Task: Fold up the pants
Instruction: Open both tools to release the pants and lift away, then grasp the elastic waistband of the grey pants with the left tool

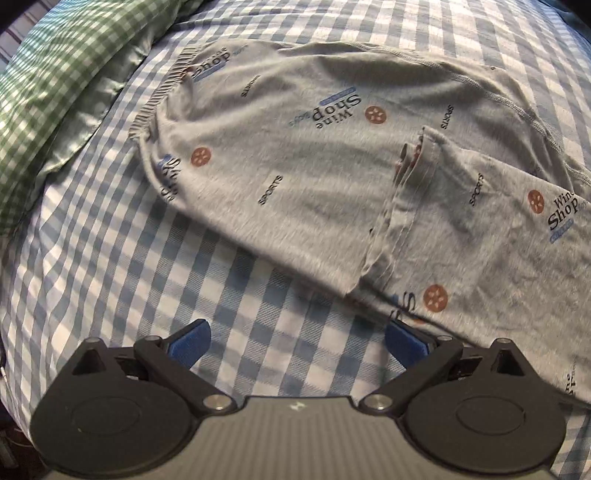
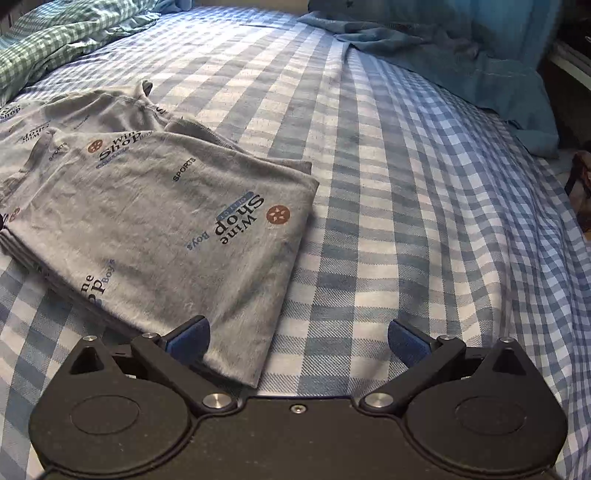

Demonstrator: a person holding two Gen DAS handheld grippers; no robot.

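Observation:
Grey printed pants (image 1: 303, 155) lie on a blue-and-white checked bed sheet (image 1: 110, 236), the elastic waistband toward the far left and the leg cuffs folded back over the middle. My left gripper (image 1: 295, 341) is open just short of the pants' near edge, with only sheet between its blue pads. In the right wrist view the folded end of the pants (image 2: 177, 236) lies left of centre. My right gripper (image 2: 297, 341) is open, its left pad over the near corner of the fold and its right pad over bare sheet (image 2: 424, 206).
A green checked pillow (image 1: 55, 85) lies at the far left of the bed, also seen as a pillow (image 2: 55, 33) in the right wrist view. A teal cloth (image 2: 461, 55) is bunched at the far right corner. The bed edge drops away on the right.

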